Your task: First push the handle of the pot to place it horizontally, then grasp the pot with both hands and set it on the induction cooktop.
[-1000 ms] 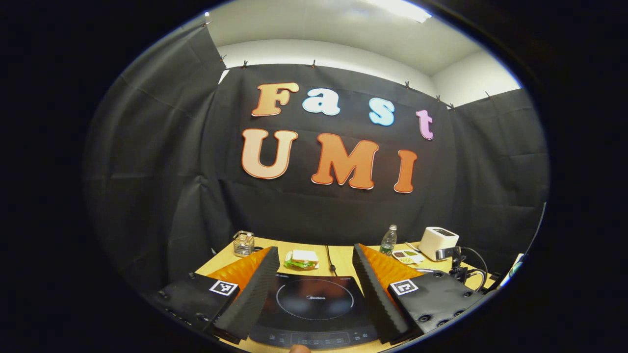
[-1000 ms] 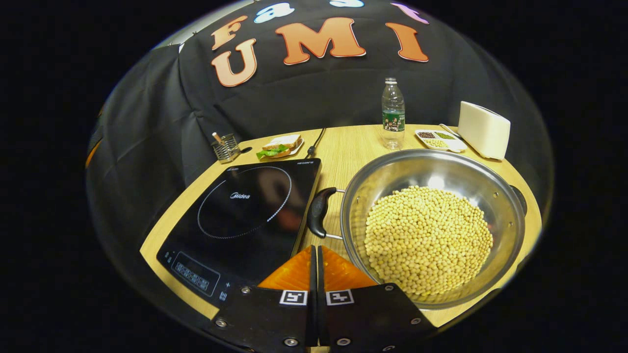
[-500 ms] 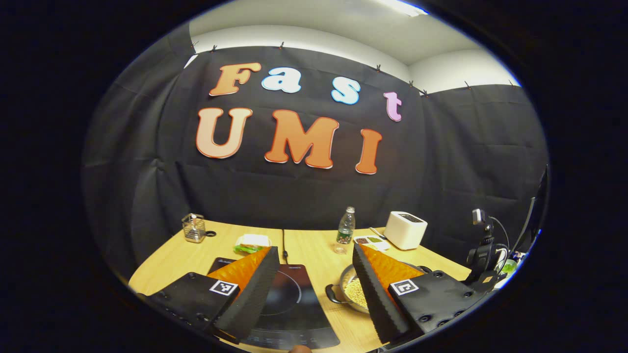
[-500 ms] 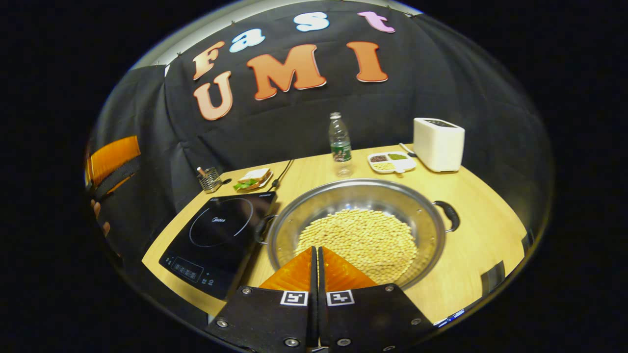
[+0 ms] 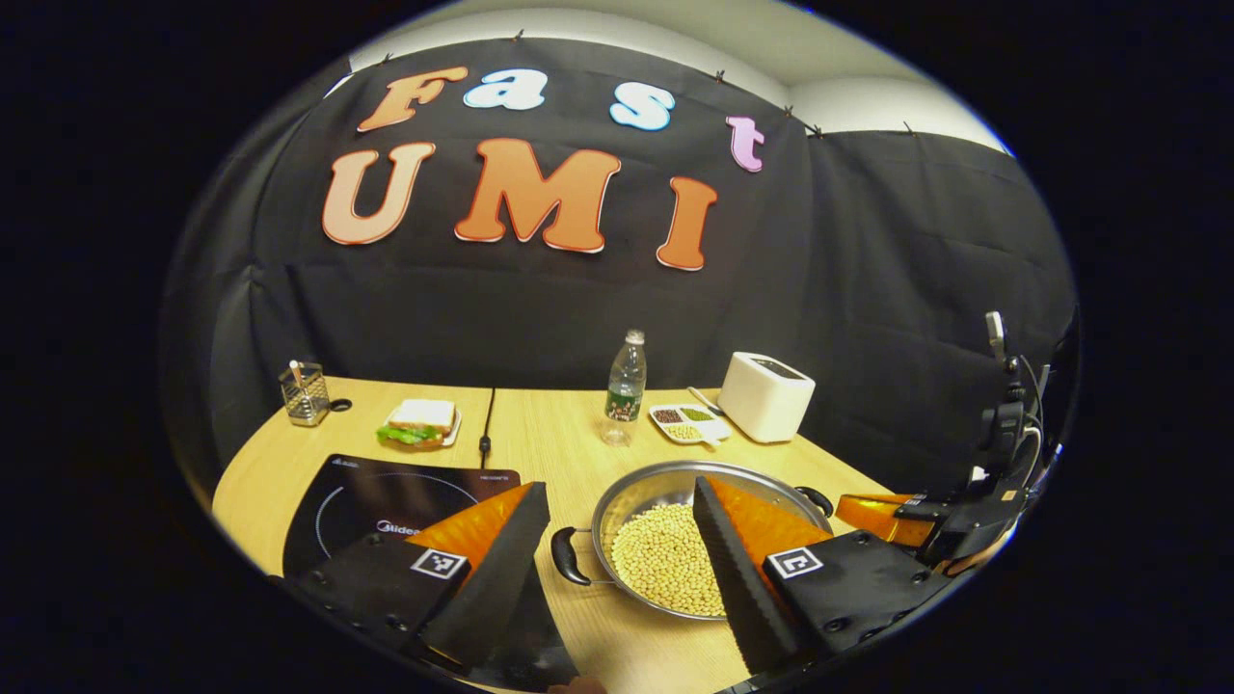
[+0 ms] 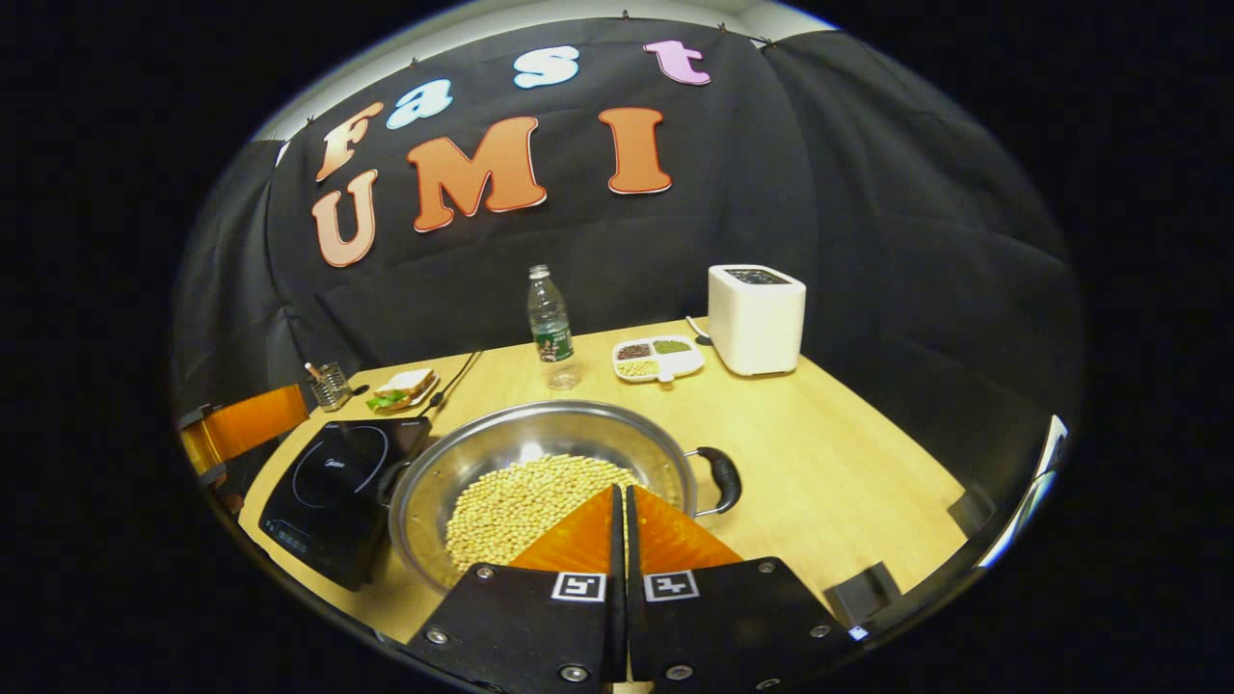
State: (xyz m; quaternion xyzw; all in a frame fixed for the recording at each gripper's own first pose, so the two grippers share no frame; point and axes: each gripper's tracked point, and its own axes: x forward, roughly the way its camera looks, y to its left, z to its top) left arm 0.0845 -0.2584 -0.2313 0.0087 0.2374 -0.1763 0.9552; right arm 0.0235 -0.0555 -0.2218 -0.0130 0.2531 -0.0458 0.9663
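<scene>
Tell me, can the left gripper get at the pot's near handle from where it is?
Probably yes: the left gripper is open, and the pot's black handle lies between its fingers with bare table around it.

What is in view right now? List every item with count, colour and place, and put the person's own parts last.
pot: one, steel, on the table beside the cooktop, holding pale beans
pot handles: two, black, one on each side
induction cooktop: one, black, left part of the table
table: one, light wood
water bottle: one, clear, standing behind the pot
toaster: one, white, back right
divided dish: one, white, beside the toaster
sandwich: one, on a plate, back left
wire holder: one, metal, back left corner
left tool: open, above the pot's left side
right tool: shut, over the pot's near rim
</scene>
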